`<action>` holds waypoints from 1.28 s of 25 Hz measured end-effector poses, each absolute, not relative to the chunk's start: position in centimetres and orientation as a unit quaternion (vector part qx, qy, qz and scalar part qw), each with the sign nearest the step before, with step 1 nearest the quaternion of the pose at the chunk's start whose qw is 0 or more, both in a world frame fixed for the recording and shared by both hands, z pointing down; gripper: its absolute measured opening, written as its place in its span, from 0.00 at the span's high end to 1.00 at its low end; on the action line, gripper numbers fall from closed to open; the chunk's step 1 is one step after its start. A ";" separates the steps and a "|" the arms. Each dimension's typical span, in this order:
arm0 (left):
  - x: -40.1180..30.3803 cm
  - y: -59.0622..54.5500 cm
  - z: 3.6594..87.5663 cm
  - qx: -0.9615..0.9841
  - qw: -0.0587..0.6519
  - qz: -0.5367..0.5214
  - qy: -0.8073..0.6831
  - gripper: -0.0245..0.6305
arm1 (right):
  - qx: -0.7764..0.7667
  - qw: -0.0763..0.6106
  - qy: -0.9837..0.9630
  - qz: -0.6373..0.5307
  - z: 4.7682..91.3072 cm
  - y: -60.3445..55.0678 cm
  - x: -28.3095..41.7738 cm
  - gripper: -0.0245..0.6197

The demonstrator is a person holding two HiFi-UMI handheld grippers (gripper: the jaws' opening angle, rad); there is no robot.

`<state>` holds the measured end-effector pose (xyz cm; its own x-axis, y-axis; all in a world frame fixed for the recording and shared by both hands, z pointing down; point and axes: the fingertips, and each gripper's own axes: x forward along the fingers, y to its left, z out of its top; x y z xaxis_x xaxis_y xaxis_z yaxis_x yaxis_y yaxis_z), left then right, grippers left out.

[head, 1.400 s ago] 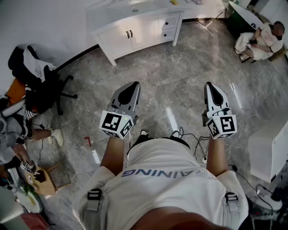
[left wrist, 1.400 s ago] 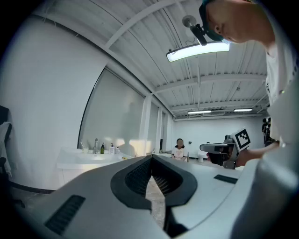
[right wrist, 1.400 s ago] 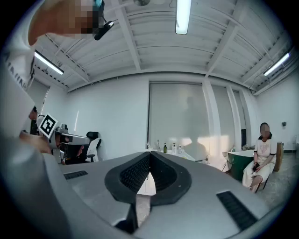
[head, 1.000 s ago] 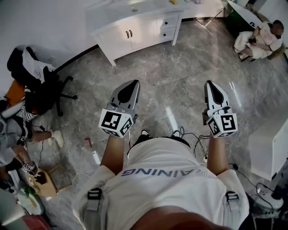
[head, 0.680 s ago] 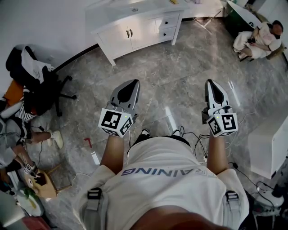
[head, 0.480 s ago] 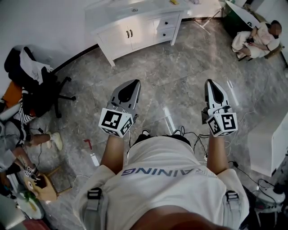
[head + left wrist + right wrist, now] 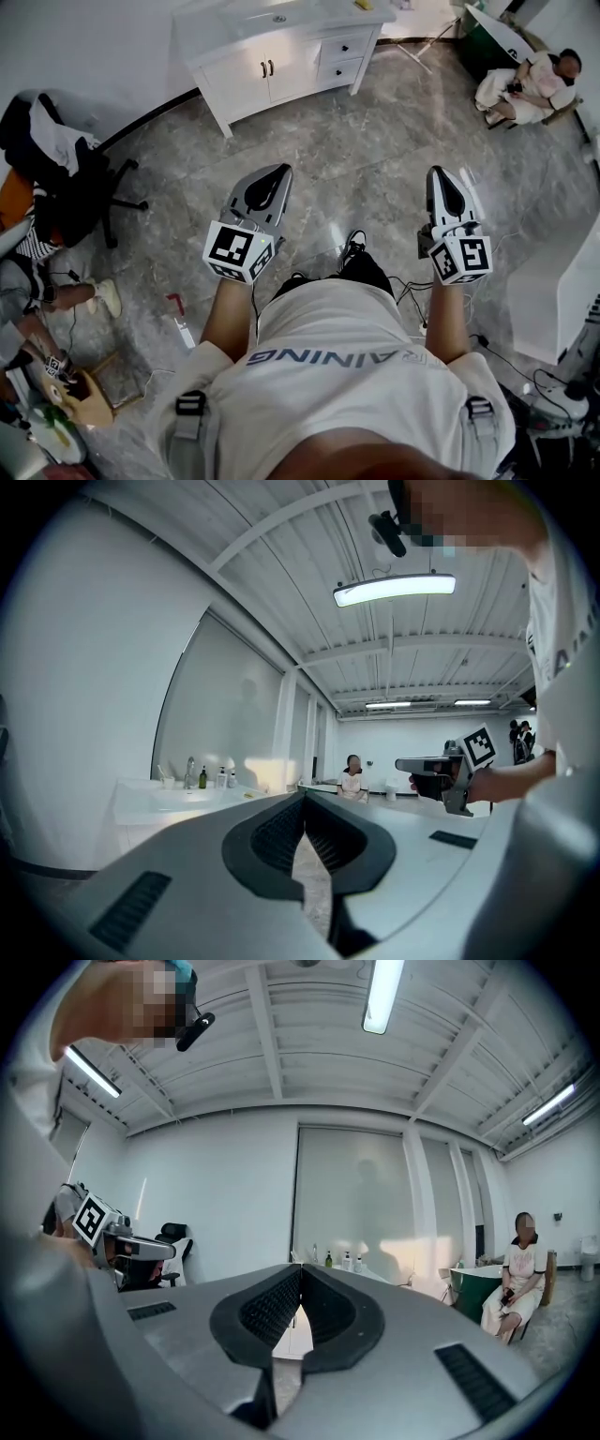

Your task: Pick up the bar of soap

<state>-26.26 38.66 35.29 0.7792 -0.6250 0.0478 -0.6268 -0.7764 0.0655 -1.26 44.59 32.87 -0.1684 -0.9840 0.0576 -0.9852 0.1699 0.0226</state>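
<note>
- The person's white shirt (image 7: 347, 375) is filling the near edge of the head view, and both forearms are reaching out toward the white cabinet (image 7: 281, 58).
- The left gripper (image 7: 270, 183) is hovering over the grey marble floor (image 7: 366, 150), well short of the cabinet. Its jaws are meeting at the tips, with nothing between them.
- The right gripper (image 7: 443, 186) is hovering level with the left one, equally far from the cabinet. Its jaws are likewise pressing tip to tip on nothing.
- The cabinet is standing against the wall, and both grippers are pointing roughly toward it.
- A small yellow block (image 7: 364, 5), seemingly the bar of soap though too small to confirm, is lying on the cabinet's top near its right end. It is sitting well apart from both grippers, ahead of the gap between them.
</note>
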 end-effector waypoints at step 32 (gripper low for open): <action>1.7 11.5 33.4 0.932 0.041 0.051 -0.357 0.95 | 0.598 -0.035 -0.797 0.076 36.5 16.2 23.9 0.94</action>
<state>1.65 11.53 33.45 0.7402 -0.6608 0.1247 -0.6692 -0.7420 0.0403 23.94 16.15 36.51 -0.2822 -0.9587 0.0362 -0.9481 0.2729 -0.1634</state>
